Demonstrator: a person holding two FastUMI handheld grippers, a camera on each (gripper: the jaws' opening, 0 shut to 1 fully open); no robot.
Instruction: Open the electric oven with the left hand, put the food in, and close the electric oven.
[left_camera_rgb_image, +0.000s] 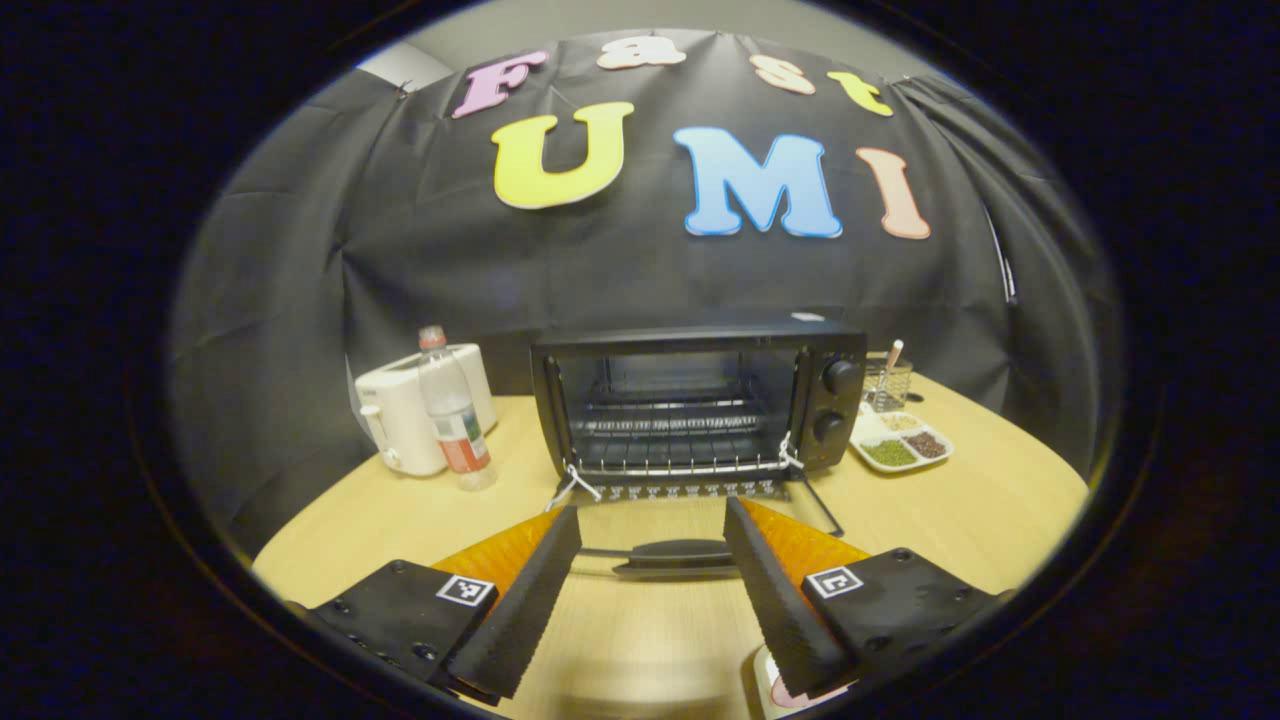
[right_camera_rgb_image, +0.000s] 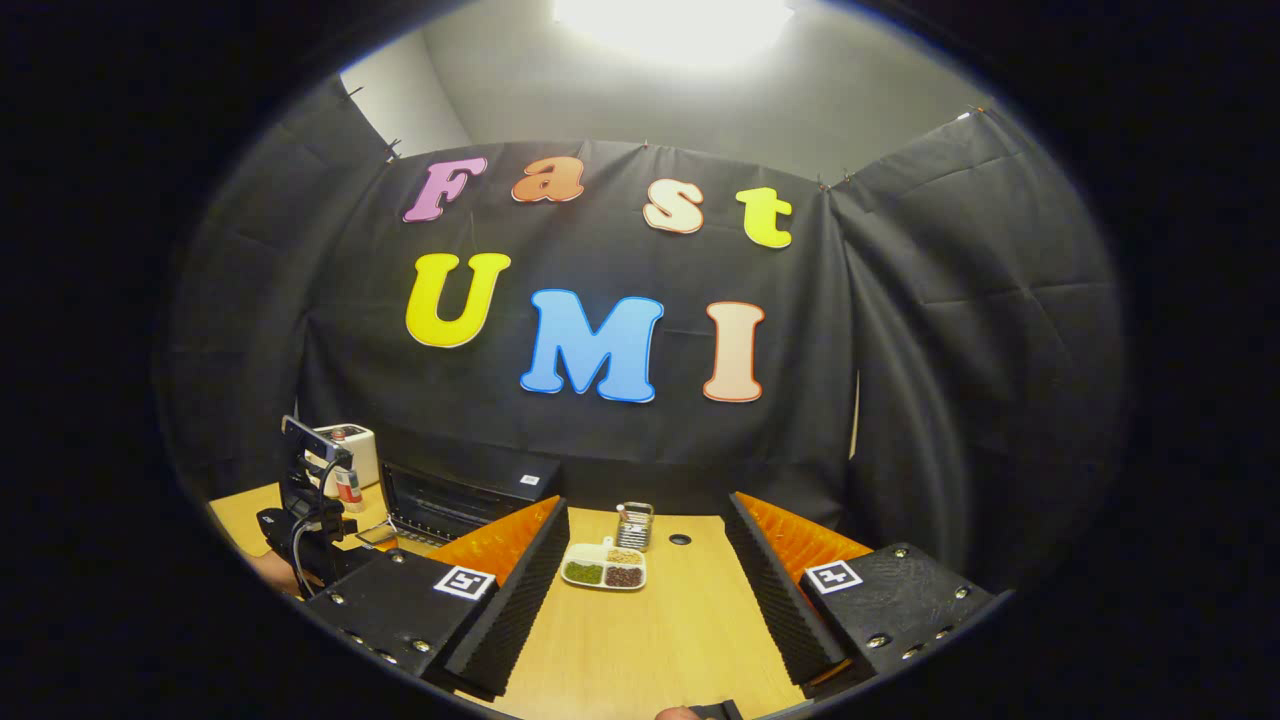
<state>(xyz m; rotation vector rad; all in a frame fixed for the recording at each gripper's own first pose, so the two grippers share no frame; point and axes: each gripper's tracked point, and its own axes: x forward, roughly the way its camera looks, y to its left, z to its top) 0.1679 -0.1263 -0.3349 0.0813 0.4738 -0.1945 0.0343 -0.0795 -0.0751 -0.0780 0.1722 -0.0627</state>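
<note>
Your left hand-held gripper (left_camera_rgb_image: 650, 590) hangs with its fingers spread apart, clamping nothing. Straight ahead of it stands the black electric oven (left_camera_rgb_image: 700, 400), its glass door (left_camera_rgb_image: 680, 530) dropped flat toward you, the dark door handle (left_camera_rgb_image: 672, 556) lying between the two fingers without touching either. Beyond the handle you see the wire rack (left_camera_rgb_image: 672, 430) inside the cavity. Left of the oven sit a white boxy appliance (left_camera_rgb_image: 400, 420) and a clear plastic bottle with a red label (left_camera_rgb_image: 452, 415); to its right, a white divided dish of grains (left_camera_rgb_image: 900, 445) and a wire-mesh holder (left_camera_rgb_image: 887, 385).

Your right hand-held gripper (right_camera_rgb_image: 645, 590) also holds its fingers wide apart over the pale wooden bench (right_camera_rgb_image: 650, 640). Ahead of it lie the same dish (right_camera_rgb_image: 604, 567) and holder (right_camera_rgb_image: 634, 525); the oven (right_camera_rgb_image: 450, 495) is far off to its left, behind your left hand-held gripper (right_camera_rgb_image: 310, 510).
</note>
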